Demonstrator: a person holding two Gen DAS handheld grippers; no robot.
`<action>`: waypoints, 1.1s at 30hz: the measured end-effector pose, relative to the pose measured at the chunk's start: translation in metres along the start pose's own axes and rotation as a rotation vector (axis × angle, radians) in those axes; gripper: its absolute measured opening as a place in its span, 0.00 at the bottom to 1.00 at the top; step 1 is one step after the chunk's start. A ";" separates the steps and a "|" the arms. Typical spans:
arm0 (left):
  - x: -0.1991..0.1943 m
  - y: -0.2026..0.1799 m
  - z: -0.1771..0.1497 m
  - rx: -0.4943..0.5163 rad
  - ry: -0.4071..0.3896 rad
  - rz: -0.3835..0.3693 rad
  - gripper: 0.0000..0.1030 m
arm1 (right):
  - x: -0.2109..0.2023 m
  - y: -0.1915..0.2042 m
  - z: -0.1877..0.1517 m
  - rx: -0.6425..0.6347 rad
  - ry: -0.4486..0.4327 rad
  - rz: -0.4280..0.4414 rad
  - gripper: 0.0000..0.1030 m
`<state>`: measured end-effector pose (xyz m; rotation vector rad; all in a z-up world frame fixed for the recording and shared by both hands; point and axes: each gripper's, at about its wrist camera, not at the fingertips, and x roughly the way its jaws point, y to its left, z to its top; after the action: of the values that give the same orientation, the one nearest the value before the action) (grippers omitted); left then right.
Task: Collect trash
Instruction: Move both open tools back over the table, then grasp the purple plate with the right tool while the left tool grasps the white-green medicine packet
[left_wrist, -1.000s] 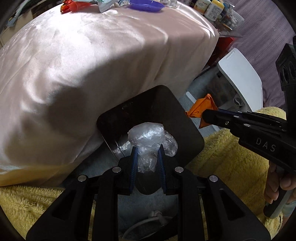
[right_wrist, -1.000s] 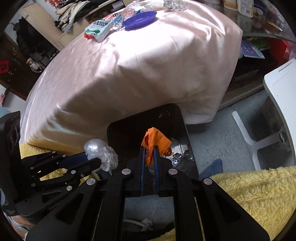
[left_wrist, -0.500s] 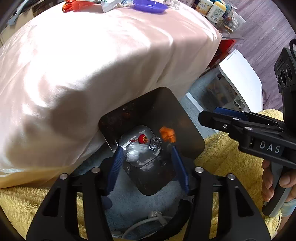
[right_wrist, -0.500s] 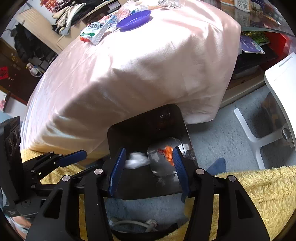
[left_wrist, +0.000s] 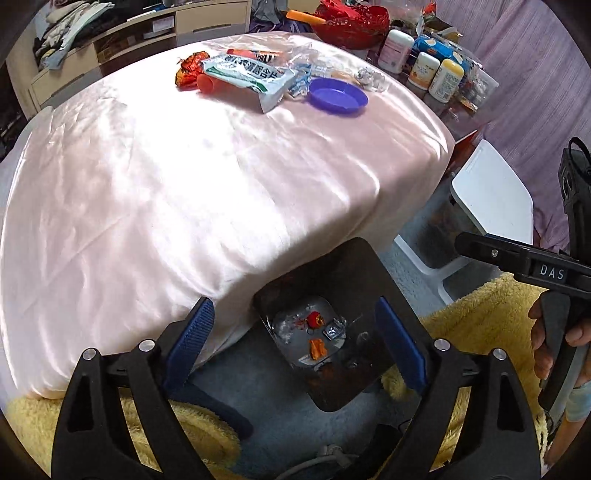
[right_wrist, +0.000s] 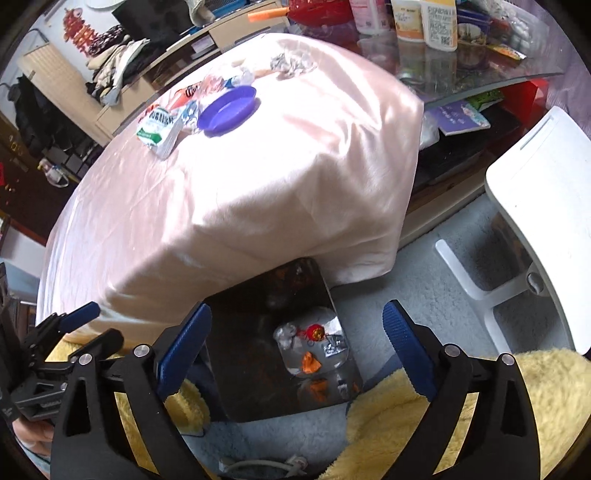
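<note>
While both grippers, left & right, hang wide open, empty, over black bin w/ orange scrap between jaws: remaining wrappers lie far ahead on pink cloth. Risk: snagging cloth, dragging purple dish.

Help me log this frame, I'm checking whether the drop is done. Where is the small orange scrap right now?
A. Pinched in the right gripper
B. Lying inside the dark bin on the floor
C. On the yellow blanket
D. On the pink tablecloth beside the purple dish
B: the orange scrap lies at the bottom of the dark bin, while the right gripper and left gripper are both open and empty.
</note>
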<state>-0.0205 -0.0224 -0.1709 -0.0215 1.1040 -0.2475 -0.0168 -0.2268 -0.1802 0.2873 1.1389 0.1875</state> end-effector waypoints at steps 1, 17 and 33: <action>-0.004 0.004 0.003 -0.001 -0.008 0.003 0.82 | -0.002 0.000 0.003 -0.001 -0.006 0.000 0.92; -0.010 0.072 0.072 -0.091 -0.069 0.112 0.86 | 0.015 0.039 0.080 -0.131 -0.106 -0.016 0.92; 0.020 0.078 0.152 -0.076 -0.098 0.083 0.86 | 0.083 0.077 0.136 -0.263 -0.117 -0.087 0.89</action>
<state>0.1368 0.0335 -0.1309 -0.0544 1.0136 -0.1284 0.1406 -0.1468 -0.1744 0.0149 0.9956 0.2382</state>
